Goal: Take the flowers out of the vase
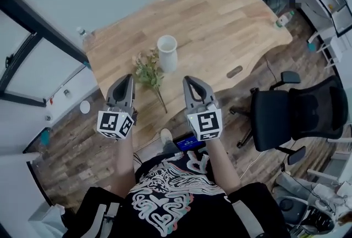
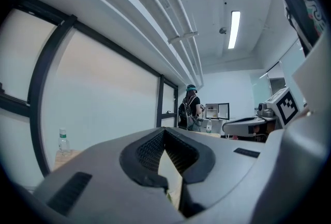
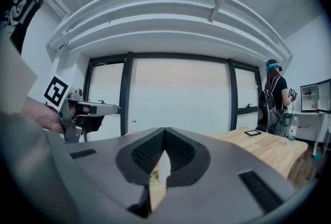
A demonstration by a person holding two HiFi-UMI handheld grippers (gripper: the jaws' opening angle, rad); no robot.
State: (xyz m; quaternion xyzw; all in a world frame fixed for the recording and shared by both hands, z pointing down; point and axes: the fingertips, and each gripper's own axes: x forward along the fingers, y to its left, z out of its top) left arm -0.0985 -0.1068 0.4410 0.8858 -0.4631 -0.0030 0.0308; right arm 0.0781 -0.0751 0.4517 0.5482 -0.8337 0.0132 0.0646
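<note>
I'm in an office: a big curved wooden desk (image 1: 220, 28), a black swivel chair (image 1: 300, 116) beside it, dark-framed glass partitions (image 3: 178, 96) along the wall, and a monitor (image 2: 217, 110) on a far desk by another person (image 2: 189, 109).

- White vase (image 1: 167, 53)
- Green and pale flowers (image 1: 147, 71)
- Light brown wooden surface (image 1: 214, 22) with thin lines
- Grey left hand-held gripper (image 1: 128, 78) and right hand-held gripper (image 1: 188, 79), black-and-white square marks
- Black chair (image 1: 275, 116)
- Dark brown plank floor (image 1: 71, 160)
</note>
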